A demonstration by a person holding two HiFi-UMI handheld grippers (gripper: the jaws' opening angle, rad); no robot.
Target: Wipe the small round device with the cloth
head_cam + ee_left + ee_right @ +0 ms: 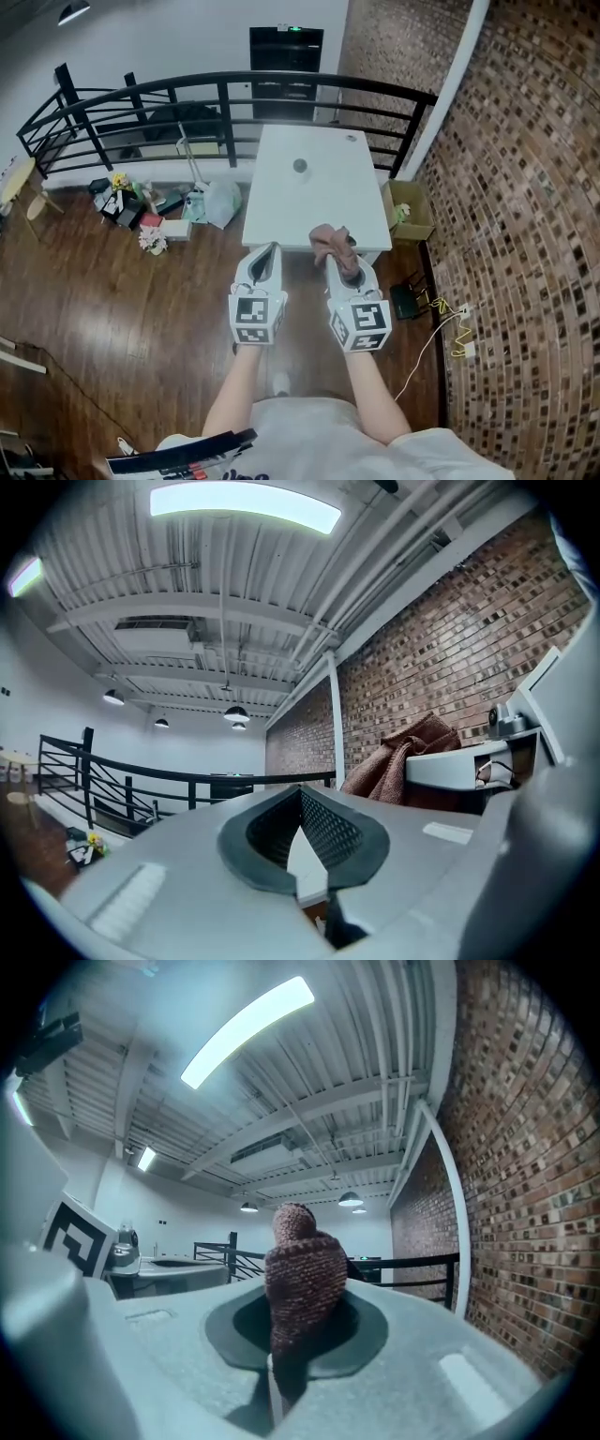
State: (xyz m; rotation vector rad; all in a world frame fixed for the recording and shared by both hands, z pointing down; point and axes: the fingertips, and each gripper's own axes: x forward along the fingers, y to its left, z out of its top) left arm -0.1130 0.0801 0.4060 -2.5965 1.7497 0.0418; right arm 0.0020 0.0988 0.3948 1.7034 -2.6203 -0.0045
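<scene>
The small round device (300, 166), grey and puck-like, sits on the far half of the white table (281, 211). Both grippers hang side by side just short of the table's near edge, pointing level at it. My left gripper (268, 255) is shut with nothing between its jaws, as the left gripper view (302, 808) confirms. A bunched brown-pink cloth (332, 243) sticks up from my right gripper (345, 262), which is shut on it. In the right gripper view the cloth (302, 1279) fills the gap in the right gripper (286, 1354). The left gripper view also catches the cloth (401, 757) off to its right.
A black railing (225, 89) curves behind the table. Bags, flowers and boxes (150, 211) clutter the wooden floor left of it. A cardboard box (411, 212) stands at the table's right, with cables (441, 323) on the floor by the brick wall (525, 187).
</scene>
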